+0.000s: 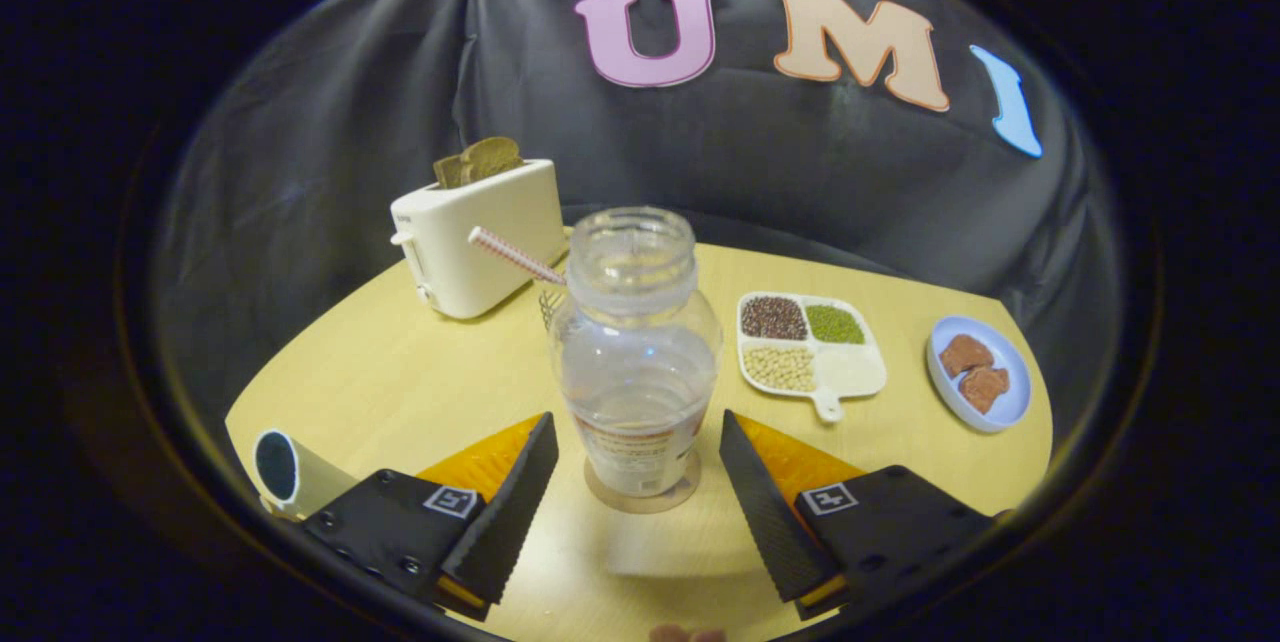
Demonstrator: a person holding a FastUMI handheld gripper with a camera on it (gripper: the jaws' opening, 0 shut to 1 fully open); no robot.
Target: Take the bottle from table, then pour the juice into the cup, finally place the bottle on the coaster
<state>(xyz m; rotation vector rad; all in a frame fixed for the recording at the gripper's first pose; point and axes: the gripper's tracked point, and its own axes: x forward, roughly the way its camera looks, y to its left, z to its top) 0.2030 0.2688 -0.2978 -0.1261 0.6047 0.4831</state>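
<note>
the gripper [640,467] stood wide open, holding nothing, with one finger on each side of the bottle [637,352] and a clear gap between each finger and the plastic. the bottle was upright, uncapped, clear, with only a little liquid low down, and it stood on a round coaster [640,499] on the near middle of the table [400,382]. judging by that, the pour looked finished and the bottle looked already placed, so the step in hand was most likely letting go and backing off.

to do that well, the fingers should stay spread as they are and draw straight back toward the near side, so that neither one brushes the bottle's sides and tips it or drags it off the coaster. any sideways drift would be the risk, since the bottle is light and nearly empty.

directly behind the bottle, partly hidden, a cup [551,305] with a striped straw [515,255] could be made out. farther left sat a toaster [478,237] with bread in it. to the right lay a divided dish [812,344] of beans and grains, and farther right a small plate [977,374] with two brown pieces. at the near left a small cylinder [283,472] lay on its side.
</note>
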